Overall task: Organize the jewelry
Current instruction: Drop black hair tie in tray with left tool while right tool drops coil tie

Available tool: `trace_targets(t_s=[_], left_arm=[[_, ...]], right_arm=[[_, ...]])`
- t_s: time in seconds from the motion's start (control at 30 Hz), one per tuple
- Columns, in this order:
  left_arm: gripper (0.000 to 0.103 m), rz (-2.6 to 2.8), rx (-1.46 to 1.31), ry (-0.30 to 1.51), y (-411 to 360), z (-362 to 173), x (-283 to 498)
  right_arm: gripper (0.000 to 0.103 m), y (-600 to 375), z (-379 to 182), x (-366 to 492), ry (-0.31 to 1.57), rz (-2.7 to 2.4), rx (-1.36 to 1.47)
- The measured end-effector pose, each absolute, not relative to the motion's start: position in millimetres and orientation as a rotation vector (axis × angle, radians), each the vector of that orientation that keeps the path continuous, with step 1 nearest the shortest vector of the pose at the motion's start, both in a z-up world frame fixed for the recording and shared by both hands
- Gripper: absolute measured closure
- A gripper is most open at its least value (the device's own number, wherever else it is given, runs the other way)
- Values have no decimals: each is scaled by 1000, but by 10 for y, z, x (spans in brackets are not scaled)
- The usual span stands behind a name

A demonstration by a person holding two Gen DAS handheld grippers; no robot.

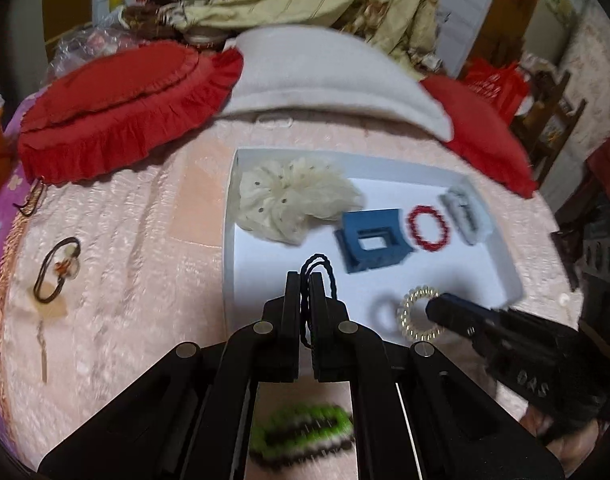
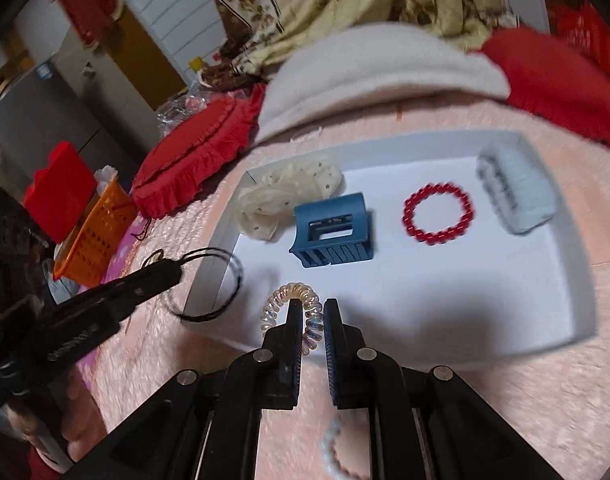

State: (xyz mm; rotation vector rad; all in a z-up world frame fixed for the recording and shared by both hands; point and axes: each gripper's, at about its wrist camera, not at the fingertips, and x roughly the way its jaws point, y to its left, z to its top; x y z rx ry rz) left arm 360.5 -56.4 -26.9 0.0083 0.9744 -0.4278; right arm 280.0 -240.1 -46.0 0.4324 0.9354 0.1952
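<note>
My left gripper [image 1: 305,280] is shut on a thin black twisted hair tie [image 1: 319,268], held over the near left edge of the white box [image 1: 229,220]. The right wrist view shows that tie [image 2: 225,288] hanging as a loop from the left gripper [image 2: 177,272]. My right gripper [image 2: 312,310] is shut on a clear-gold spiral hair tie [image 2: 289,296] above the box's [image 2: 445,280] near side. In the box lie a cream scrunchie [image 2: 289,196], a blue claw clip [image 2: 333,232], a red bead bracelet [image 2: 437,214] and a pale fuzzy clip [image 2: 517,196].
On the pink bedspread lie a green-and-black snap clip [image 1: 305,432], a brown hair tie with a charm [image 1: 59,276] and a white bead bracelet [image 2: 333,452]. Red cushions [image 1: 117,108] and a white pillow [image 1: 325,76] lie behind the box. An orange basket [image 2: 93,236] stands at the left.
</note>
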Motion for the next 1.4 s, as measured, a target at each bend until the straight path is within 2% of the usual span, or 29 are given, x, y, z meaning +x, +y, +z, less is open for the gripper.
trace_targets(t_s=[0.17,0.33,0.4,0.47,0.5,0.73,0.93,1.1,1.3,1.4], left_arm=[[101,-378,41,1019,-624,-519,3849],[96,-425,-3,1033,-580,-529,3867],[78,-449,-19,1024,-555,-480,3815],[64,-444,-38,999,-517,-397,3750],[63,-441,-52,986,-483,-350,3716],[63,-391,-160,941,-116,-61,3299],[63,-356,-196,944,119,-237,2773],[63,-350,-168,1007,119,-542,2722],[63,-370,-147,1047,146,-780,2846],[64,-388,-104,1080,26,-843,2909]], right_arm=[[93,-2338,-705,3032,990,219,486],[93,-2262,-784,3103,1004,255,511],[93,-2233,-804,3133,1026,254,509],[92,-2212,-809,3152,1042,249,495],[89,-2217,-801,3147,1044,247,494],[87,-2351,-519,2830,986,243,508],[87,-2426,-172,2010,882,270,364],[87,-2449,-428,1404,916,176,223],[87,-2805,-884,1036,999,64,449],[87,-2814,-883,998,984,55,464]])
